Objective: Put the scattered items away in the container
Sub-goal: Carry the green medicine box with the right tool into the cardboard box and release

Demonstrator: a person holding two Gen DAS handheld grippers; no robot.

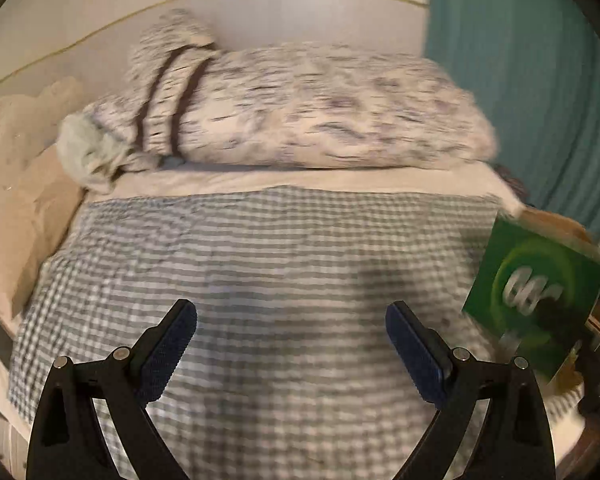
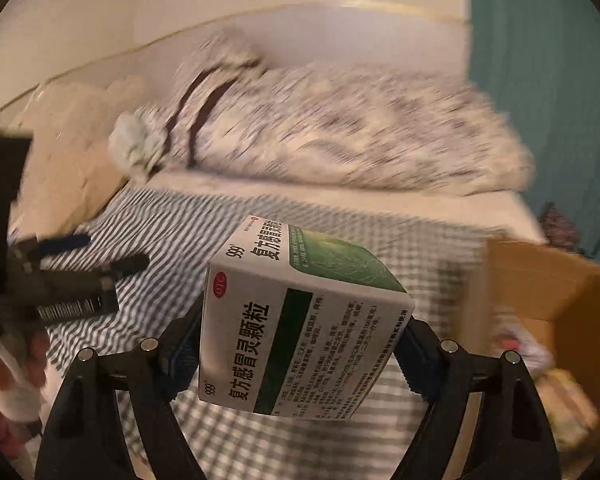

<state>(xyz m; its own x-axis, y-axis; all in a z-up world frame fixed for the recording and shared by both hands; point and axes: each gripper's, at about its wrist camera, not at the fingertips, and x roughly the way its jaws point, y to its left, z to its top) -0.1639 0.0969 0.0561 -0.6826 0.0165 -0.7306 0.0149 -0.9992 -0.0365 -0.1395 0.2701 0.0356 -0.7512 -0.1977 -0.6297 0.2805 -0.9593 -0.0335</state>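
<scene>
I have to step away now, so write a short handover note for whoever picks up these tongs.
Right tongs: closed on the white and green medicine box, lifted over the checked blanket.
Left tongs: open, empty, above the blanket.
Cardboard box: to the right, on the bed's edge, with some items already inside, too blurred to name.
Done: box picked up.
Left: carry it right, release it into the cardboard box, then check the bed for leftovers.

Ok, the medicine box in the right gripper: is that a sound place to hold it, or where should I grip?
The medicine box sits between the right gripper's pads, clamped across two opposite flat faces at its lower half, tilted corner-forward. Flat parallel sides suit the pads, so that axis looks right. A grip nearer the box's middle would probably resist twisting better on the way to the cardboard box.
</scene>
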